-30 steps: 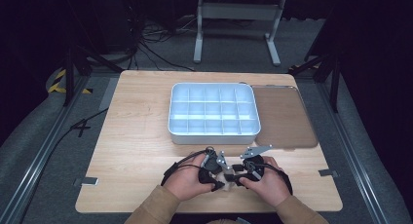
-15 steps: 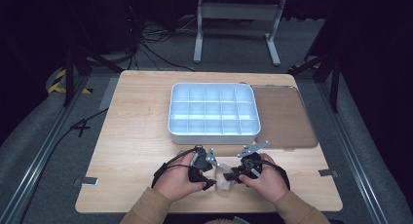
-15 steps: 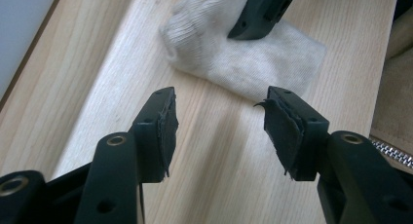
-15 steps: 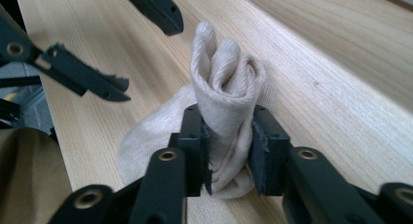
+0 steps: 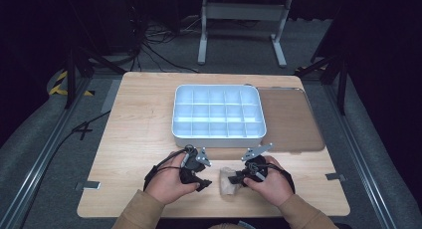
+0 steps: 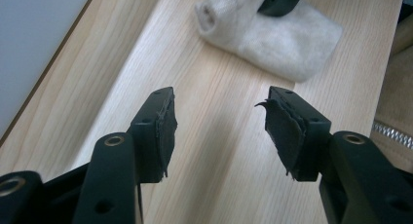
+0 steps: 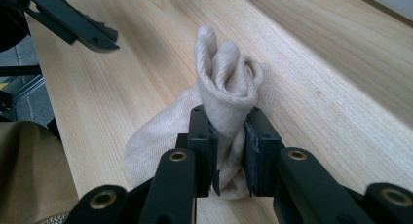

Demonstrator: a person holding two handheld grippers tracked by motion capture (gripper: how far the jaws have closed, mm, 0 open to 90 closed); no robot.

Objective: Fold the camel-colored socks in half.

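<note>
Sock (image 7: 229,87), cream, ribbed, rolled cuff upright between right tongs (image 7: 228,151)

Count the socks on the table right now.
1. A beige sock lies at the table's near edge between the two hands, its rolled end pinched in the right tool. The sectioned tray's compartments look empty.
</note>
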